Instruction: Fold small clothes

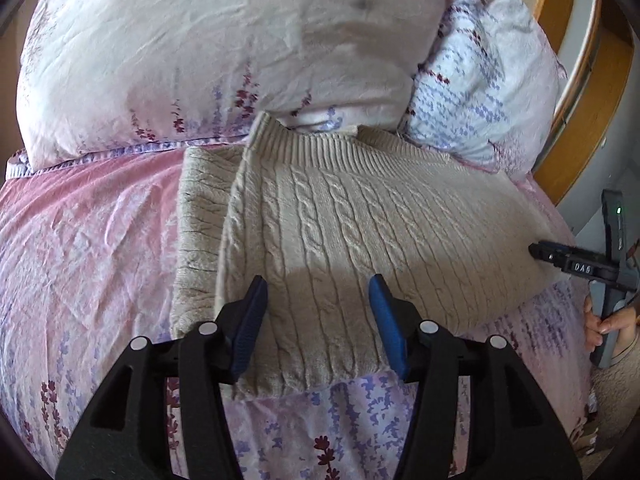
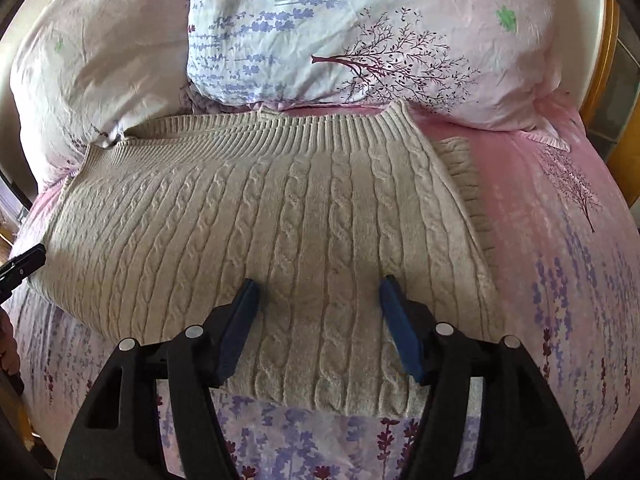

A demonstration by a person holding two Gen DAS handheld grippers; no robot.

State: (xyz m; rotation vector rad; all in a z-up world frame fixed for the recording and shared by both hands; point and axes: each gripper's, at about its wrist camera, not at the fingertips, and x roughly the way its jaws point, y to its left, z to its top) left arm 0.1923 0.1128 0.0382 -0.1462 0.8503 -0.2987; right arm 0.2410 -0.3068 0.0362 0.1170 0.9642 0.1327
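A beige cable-knit sweater (image 1: 340,232) lies flat on the pink floral bed cover, ribbed hem toward the pillows, one part folded underneath at its left edge. It also fills the middle of the right wrist view (image 2: 280,216). My left gripper (image 1: 318,286) is open and empty, hovering over the sweater's near edge. My right gripper (image 2: 318,286) is open and empty, over the sweater's near edge too. In the left wrist view the right gripper (image 1: 560,258) shows at the sweater's right edge, held by a hand. A black tip of the left gripper (image 2: 24,264) shows at the far left.
Two large floral pillows (image 1: 240,48) (image 2: 360,36) lie behind the sweater. The bed cover (image 1: 88,248) (image 2: 560,240) spreads all around. A wooden bed frame (image 1: 588,128) curves along the right side.
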